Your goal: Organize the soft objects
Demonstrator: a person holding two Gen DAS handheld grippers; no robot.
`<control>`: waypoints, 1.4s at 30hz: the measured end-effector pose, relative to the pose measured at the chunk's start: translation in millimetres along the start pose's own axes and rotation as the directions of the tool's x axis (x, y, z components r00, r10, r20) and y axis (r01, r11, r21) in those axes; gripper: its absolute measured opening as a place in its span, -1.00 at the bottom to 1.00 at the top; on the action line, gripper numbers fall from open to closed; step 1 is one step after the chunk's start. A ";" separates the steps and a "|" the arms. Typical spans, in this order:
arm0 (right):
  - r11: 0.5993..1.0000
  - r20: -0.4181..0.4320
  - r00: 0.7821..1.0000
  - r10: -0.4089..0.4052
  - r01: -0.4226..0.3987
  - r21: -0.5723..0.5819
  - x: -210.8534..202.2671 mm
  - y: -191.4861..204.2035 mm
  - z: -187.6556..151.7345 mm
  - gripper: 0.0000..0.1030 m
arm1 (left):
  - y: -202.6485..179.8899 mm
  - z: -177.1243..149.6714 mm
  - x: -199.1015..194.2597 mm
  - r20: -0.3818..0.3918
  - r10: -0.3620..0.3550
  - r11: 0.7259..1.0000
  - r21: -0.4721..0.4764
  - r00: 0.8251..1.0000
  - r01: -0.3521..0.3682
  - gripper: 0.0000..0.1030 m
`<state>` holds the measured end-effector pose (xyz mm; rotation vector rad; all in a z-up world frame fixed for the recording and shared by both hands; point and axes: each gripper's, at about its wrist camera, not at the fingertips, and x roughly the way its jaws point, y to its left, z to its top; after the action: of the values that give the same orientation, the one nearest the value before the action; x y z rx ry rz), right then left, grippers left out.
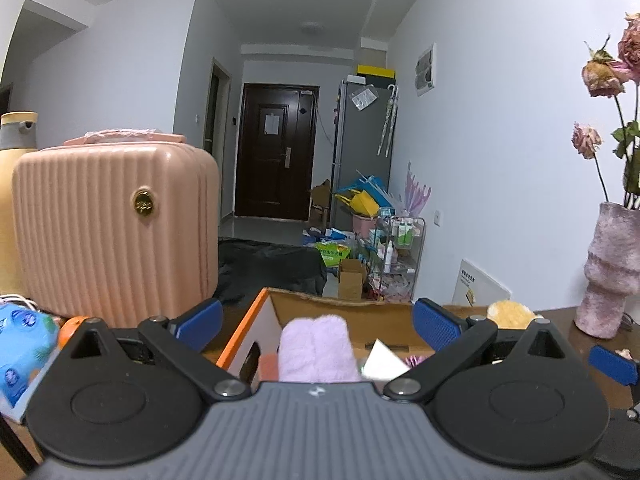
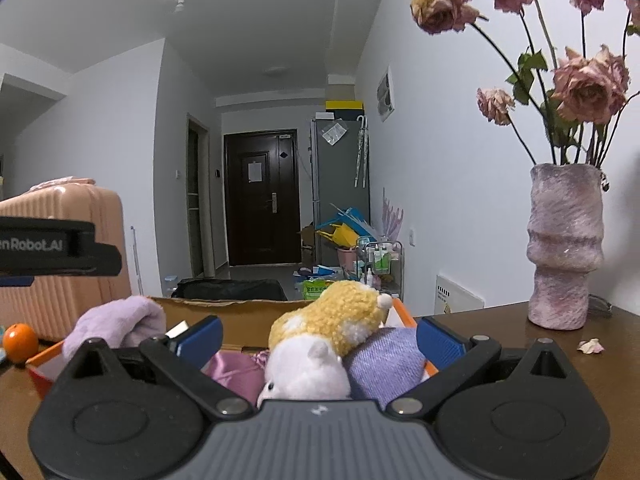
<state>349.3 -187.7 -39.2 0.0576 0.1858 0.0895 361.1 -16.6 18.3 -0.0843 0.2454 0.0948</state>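
An open cardboard box (image 1: 344, 306) with an orange rim stands on the brown table and holds soft things. My left gripper (image 1: 318, 322) is open in front of it, with a lilac fluffy cloth (image 1: 318, 354) standing in the box between its blue pads, untouched. My right gripper (image 2: 318, 338) is open too. A yellow and white plush toy (image 2: 332, 330), a purple knitted piece (image 2: 384, 364) and a pink satin cloth (image 2: 236, 374) lie in the box (image 2: 224, 306) between its fingers, none pressed by them. The lilac cloth (image 2: 116, 322) hangs over the box's left side.
A pink ribbed suitcase (image 1: 116, 224) stands left of the box, with an orange (image 2: 20, 342) and a blue patterned pack (image 1: 22, 350) beside it. A pink vase (image 2: 564, 248) of dried roses stands at the right on the table (image 2: 520, 336). Behind lies a cluttered hallway.
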 end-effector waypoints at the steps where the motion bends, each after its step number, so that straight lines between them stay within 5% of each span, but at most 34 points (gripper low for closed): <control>1: 1.000 0.000 1.000 0.002 -0.002 -0.002 -6.3 -0.4 -0.8 1.00 | 1.3 -1.2 -5.4 -0.002 0.001 1.000 -0.001 1.000 -0.001 1.00; 42: 0.998 -0.135 0.989 0.057 -0.061 -0.022 -321.8 0.7 -27.6 1.00 | 44.4 -84.3 -304.7 -0.086 -0.122 0.987 0.091 0.989 0.130 1.00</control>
<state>29.1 -216.0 -7.8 0.0306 0.3179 0.1549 42.2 -5.9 8.7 -0.0070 0.3238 -0.0465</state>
